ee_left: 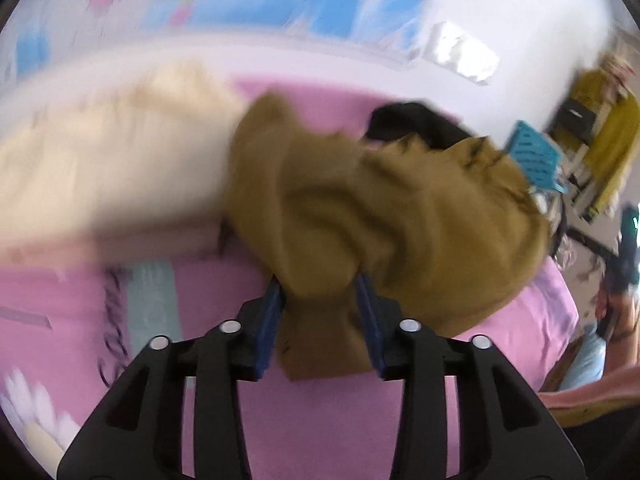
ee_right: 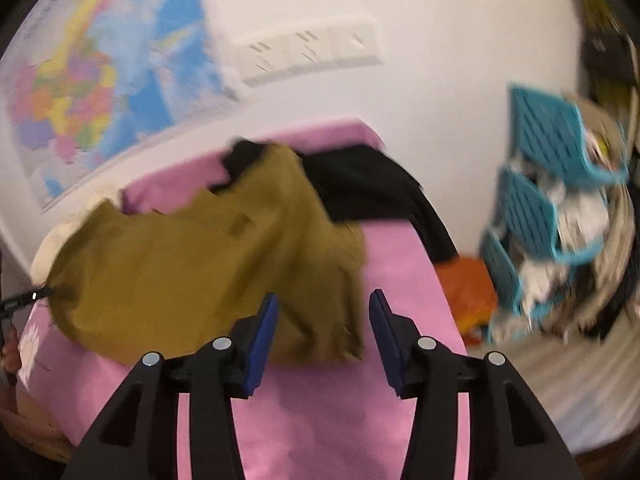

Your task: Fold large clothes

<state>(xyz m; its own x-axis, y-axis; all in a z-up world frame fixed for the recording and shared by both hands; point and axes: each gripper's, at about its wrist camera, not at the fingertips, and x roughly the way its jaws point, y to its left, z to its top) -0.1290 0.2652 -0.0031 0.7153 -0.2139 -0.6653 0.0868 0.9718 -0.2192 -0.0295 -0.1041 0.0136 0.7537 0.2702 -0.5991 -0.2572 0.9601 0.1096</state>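
Gripping with the left tongs (ee_left: 320,304): half-open, both blue pads pressed against a thick bunch of the mustard-brown garment (ee_left: 360,208), gathered there most likely to lift and drag one end across for a fold. Leaving the right tongs (ee_right: 324,320) parted and holding nothing, with only a ragged corner of the same garment (ee_right: 180,272) reaching in beside the left pad and well short of the right one; probably poised to take that corner. Lying heaped and crumpled over the middle of the pink bed (ee_left: 320,420), not yet spread flat, so no fold to judge as done. Crowded at the far end by a black garment (ee_right: 360,184), touching and partly tucked under the brown cloth, so risking a snag on any pull that way. Hemmed on the left by cream bedding (ee_left: 100,160) just beside the heap. Plenty of bare pink sheet toward the near edge for laying out. Best kept away from the right, given the bed edge there and a teal rack (ee_right: 536,200) near it. Heavily blurred throughout, so seams and sleeves impossible to tell apart.
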